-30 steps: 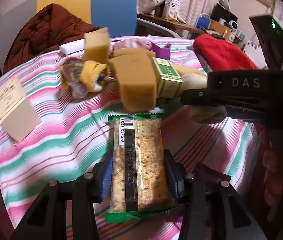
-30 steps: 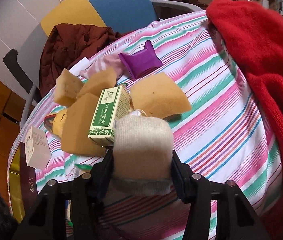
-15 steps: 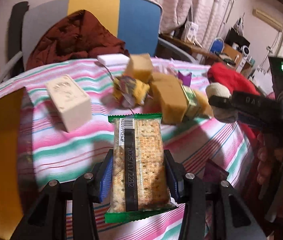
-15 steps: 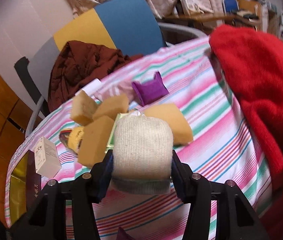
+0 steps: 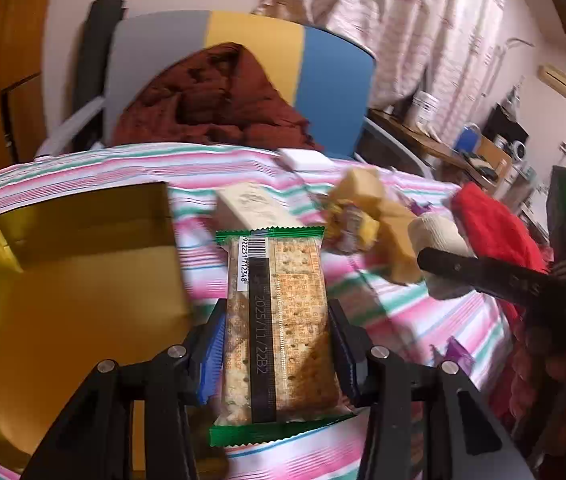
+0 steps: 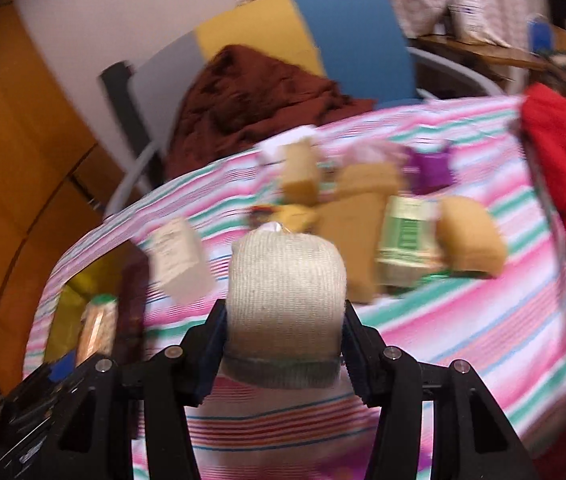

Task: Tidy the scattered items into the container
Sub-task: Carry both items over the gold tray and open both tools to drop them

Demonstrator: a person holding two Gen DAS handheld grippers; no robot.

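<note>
**A:** Status on both tongs?

**B:** I'm seeing the left tongs (image 5: 277,344) clamping a cracker pack (image 5: 277,320), green-edged wrapper, barcode side up, long axis running straight out along the fingers. The pads are pressing on both long edges. Nothing loose there.

**A:** Right side?

**B:** The right tongs (image 6: 285,344) are squeezing a rolled beige sock (image 6: 285,304), grey cuff end toward the camera. From the left view I'm picking up the same sock (image 5: 439,240) off to the right, between the black fingers.

**A:** Where's the container?

**B:** The gold container (image 5: 67,280) is sitting open on the striped worktop (image 5: 423,320), left of the cracker pack in the left view. In the right view it's showing at lower left (image 6: 63,312), with the cracker pack (image 6: 97,328) in front of its gold interior. I can't tell whether the pack is over the opening.

**A:** What's left on the worktop?

**B:** I'm counting a cluster near the middle: yellow sponges (image 6: 471,232), a green-and-white carton (image 6: 403,236), a purple pouch (image 6: 429,170), a crumpled yellow wrapper (image 5: 347,228) and a white box (image 6: 177,260) nearer the container. The right view is blurring heavily. A red cloth (image 6: 563,168) is lying on the right edge, and a brown jacket (image 5: 211,100) is heaped on the chair (image 5: 335,72) behind.
</note>
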